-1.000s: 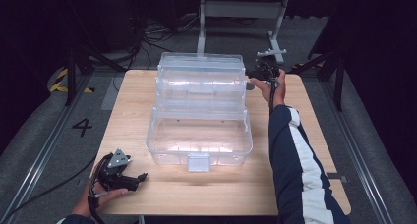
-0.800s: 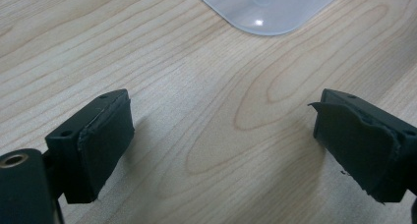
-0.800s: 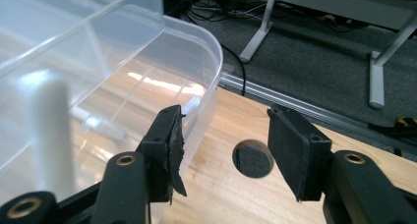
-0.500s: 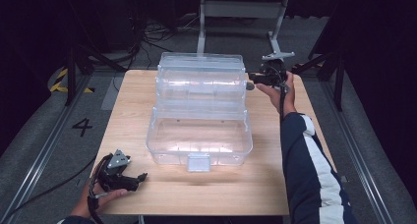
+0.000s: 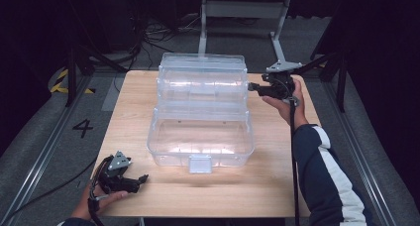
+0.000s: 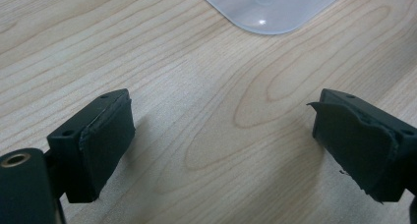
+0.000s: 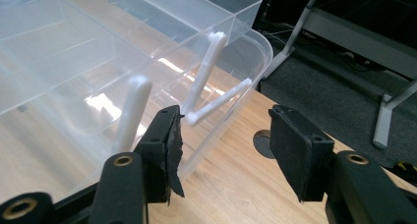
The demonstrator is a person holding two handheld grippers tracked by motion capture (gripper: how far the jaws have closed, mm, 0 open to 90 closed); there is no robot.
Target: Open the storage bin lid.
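Observation:
A clear plastic tiered box point(image 5: 200, 107) stands open in the middle of the wooden table point(image 5: 277, 181), its trays stepped back toward the far side. My right gripper point(image 5: 252, 87) is open at the box's right end, its jaws level with the upper tray. In the right gripper view the white hinge arms point(image 7: 209, 76) of the box point(image 7: 88, 62) stand just beyond my right gripper point(image 7: 223, 145), with nothing between the pads. My left gripper point(image 5: 143, 179) rests open on the table at the near left; its own view shows my left gripper point(image 6: 221, 153) over bare wood, with a box corner point(image 6: 270, 8) ahead.
A white latch tab point(image 5: 200, 163) juts from the box's near wall. A metal stand point(image 5: 242, 10) rises behind the table's far edge. A round hole point(image 7: 264, 141) sits in the tabletop by the right jaw. Dark floor and cables surround the table.
My right gripper has shifted a little higher and toward the far right beside the box's upper tray. The left gripper has stayed where it was.

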